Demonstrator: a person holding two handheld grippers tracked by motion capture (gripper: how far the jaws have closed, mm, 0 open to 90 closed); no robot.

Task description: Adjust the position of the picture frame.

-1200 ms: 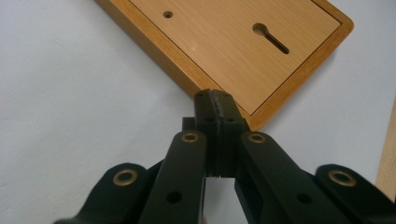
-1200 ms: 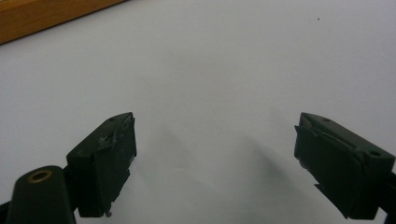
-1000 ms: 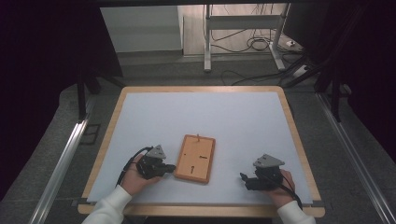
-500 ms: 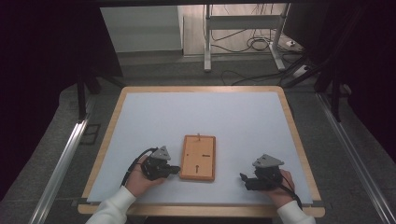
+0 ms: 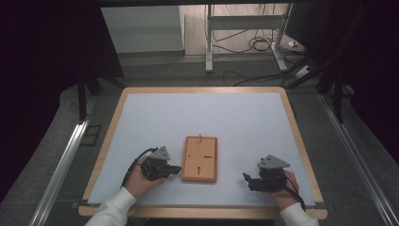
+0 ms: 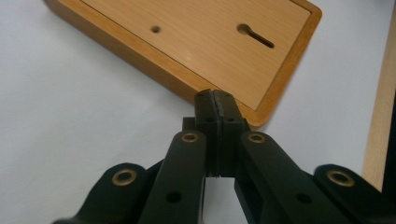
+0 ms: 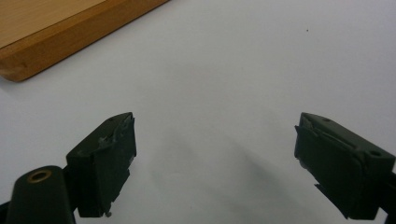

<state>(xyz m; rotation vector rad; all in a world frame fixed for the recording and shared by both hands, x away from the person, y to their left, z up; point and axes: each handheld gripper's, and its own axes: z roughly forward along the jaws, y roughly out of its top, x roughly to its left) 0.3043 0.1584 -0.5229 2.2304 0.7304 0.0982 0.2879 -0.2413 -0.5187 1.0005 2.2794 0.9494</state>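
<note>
1. The left gripper point(image 6: 217, 100) has its jaws clenched together with nothing between them; in the left gripper view the pads meet in one thin seam, and the tips sit just at the near corner of the wooden board point(image 6: 196, 46). Whether they touch its edge is hard to tell.
2. The right gripper point(image 7: 215, 154) has its jaws released and wide apart, with only bare white table surface point(image 7: 224, 70) between them. Its pads look chipped at the tips.
3. In the high view the wooden board point(image 5: 200, 159) lies flat at about 6 o'clock on the table point(image 5: 197, 117), near the front edge, between the two grippers. The left gripper point(image 5: 175, 169) is just beside its left edge, at 9 o'clock from it; the right gripper point(image 5: 246, 178) is well apart, at about 4 o'clock from it.
4. The board has a raised rim, a small round hole and a keyhole-shaped slot. A small peg-like bit at its far edge is too small to make out.
5. In the right gripper view the board is cut off at the upper left, showing one corner and side.
6. No writing or labels can be read anywhere.
7. The left hand point(image 5: 141, 176) and the right hand point(image 5: 282, 188) rest low on the table, sleeves cut off by the bottom edge, both grippers pointing inward toward the board.
</note>
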